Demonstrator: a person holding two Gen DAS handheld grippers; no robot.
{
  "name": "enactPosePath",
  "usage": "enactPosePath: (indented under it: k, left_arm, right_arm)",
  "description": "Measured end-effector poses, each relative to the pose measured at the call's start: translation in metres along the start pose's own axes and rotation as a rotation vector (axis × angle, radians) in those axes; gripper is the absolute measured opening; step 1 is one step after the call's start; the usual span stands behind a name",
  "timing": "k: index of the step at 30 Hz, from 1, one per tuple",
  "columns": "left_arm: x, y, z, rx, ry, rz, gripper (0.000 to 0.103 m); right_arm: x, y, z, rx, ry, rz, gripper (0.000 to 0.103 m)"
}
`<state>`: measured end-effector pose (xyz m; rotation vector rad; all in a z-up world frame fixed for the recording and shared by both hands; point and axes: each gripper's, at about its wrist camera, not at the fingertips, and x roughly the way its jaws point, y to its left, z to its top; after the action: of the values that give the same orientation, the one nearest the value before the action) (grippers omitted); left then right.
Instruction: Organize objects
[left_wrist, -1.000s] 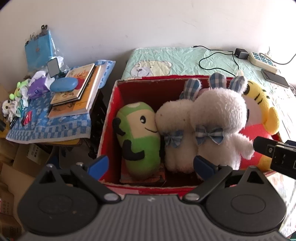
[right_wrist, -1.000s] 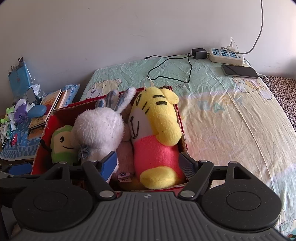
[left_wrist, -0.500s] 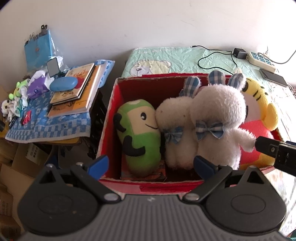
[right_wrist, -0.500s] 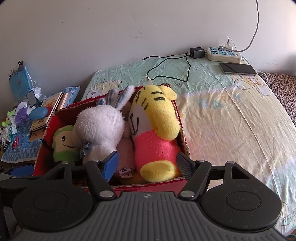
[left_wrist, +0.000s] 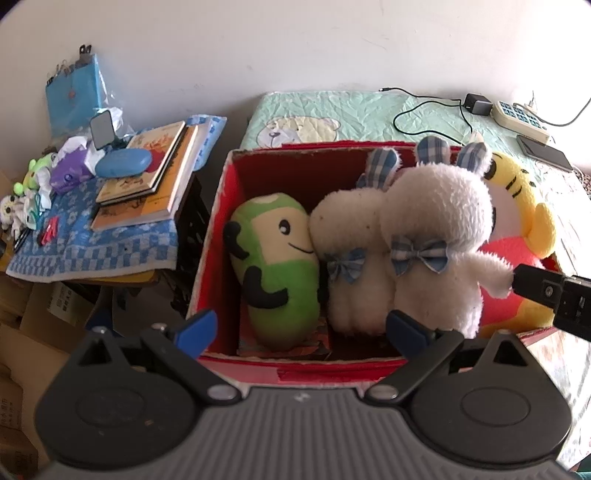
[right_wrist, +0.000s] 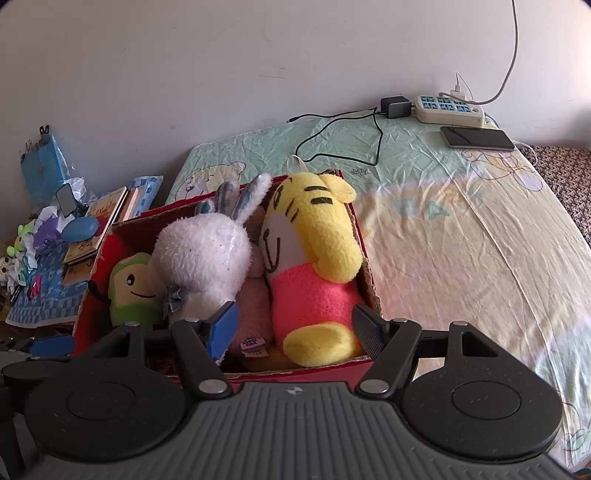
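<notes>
- Left wrist view: left gripper (left_wrist: 301, 328) hangs wide apart over the red box (left_wrist: 295, 363) on the bed, holding nothing; green plush (left_wrist: 275, 266) and two white bunnies (left_wrist: 436, 240) sit inside.
- Right wrist view: right gripper (right_wrist: 295, 328) spread apart, empty, just above the yellow tiger plush (right_wrist: 314, 258) at the box's right end.

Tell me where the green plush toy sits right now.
The green plush toy stands in the red box at its left end, pressed against a white bunny plush.
</notes>
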<state>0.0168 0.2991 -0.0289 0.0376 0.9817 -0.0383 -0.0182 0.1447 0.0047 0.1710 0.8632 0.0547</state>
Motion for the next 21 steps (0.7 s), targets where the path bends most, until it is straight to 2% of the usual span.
enactPosePath:
  k: [21]
  left_arm:
    - [0.0005,0.004,0.0018,0.017,-0.022,0.005,0.099]
  right_arm:
    - [-0.0024,0.0018,-0.0029,0.01,-0.007,0.003,0.07]
